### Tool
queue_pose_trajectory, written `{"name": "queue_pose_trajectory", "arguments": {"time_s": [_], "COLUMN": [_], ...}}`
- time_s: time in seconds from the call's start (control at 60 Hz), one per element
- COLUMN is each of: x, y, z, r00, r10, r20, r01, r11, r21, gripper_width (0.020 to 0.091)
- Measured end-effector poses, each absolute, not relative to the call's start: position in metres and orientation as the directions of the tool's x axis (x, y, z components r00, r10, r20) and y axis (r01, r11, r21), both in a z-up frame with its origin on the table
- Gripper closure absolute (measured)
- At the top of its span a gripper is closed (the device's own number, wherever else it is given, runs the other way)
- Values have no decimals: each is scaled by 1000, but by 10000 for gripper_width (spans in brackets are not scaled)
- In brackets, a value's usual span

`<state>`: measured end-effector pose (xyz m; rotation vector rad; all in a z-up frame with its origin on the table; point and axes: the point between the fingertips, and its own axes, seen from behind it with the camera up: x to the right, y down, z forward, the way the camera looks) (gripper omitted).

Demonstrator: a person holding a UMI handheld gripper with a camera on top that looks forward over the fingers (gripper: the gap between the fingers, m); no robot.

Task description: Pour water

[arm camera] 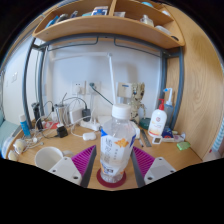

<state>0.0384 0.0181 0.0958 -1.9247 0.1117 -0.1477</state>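
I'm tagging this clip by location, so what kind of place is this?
Probably a dorm or home study desk: a cluttered wooden desk, a shelf overhead, and cables at a wall outlet. A water bottle stands between the open tool's fingers.

Even bright indoor light; strong fisheye bending at edges; soft focus overall; faint shadows under shelf (100,25).

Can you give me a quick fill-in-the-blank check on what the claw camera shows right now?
1. The clear bottle stands ____ the claw fingers.
2. The bottle's cap is ____ in colour.
3. The bottle rests on a round ____ coaster on the wooden desk.
4. Above the desk, a wooden ____ runs along the wall.

Missing words: between; white; red; shelf
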Motion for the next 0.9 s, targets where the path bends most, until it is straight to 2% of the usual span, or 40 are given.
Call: {"name": "queue_pose_trajectory", "arguments": {"time_s": [0.05, 0.15, 0.333, 0.483, 0.767, 0.9], "x": [39, 33, 29, 29, 35, 36], "y": [11, -9, -80, -120, -140, -142], "z": [93, 89, 80, 101, 144, 155], "r00": [987, 989, 993, 996, 997, 997], "r10": [-153, -143, -104, -69, -75, -77], "r20": [54, 34, 52, 52, 27, -2], "r01": [-8, -27, -15, -4, -26, -49], "r11": [-374, -406, -556, -629, -625, -620], "r21": [-927, -913, -831, -777, -780, -783], "gripper_width": [381, 380, 379, 381, 378, 378]}}
